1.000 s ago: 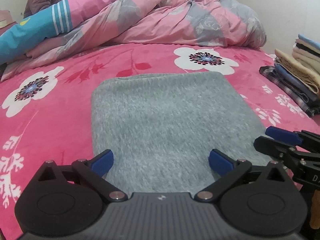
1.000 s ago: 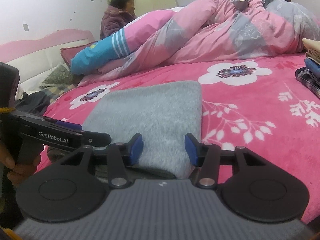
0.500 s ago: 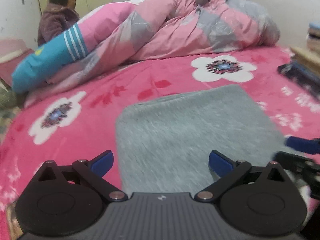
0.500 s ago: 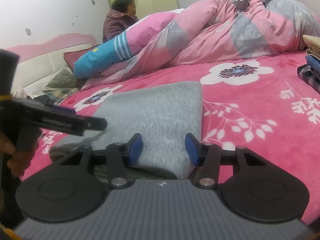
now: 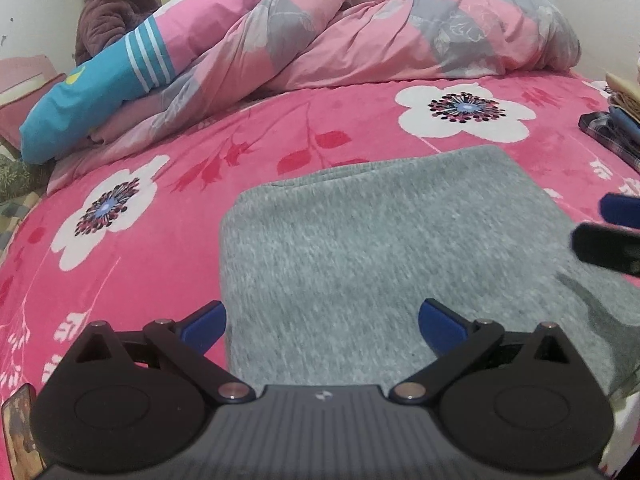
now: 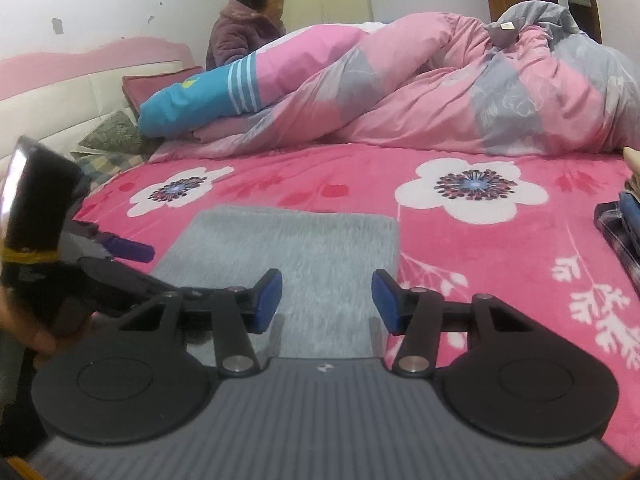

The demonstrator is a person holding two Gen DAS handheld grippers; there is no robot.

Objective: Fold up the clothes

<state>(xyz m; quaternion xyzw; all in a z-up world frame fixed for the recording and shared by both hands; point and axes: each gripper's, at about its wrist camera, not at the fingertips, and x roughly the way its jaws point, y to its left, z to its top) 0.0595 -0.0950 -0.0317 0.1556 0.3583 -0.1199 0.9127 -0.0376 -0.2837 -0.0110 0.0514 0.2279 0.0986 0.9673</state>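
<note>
The folded grey garment (image 5: 384,248) lies flat on the pink flowered bedspread (image 5: 160,216) under both grippers. Left gripper (image 5: 322,322) gapes wide, empty; right gripper (image 6: 326,300) stands half apart, gripping nothing

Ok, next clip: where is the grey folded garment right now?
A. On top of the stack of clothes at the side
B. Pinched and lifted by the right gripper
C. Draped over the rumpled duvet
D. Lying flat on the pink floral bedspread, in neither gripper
D: the grey folded garment lies flat on the pink floral bedspread, and the left gripper and right gripper both stand open with nothing pinched.
</note>
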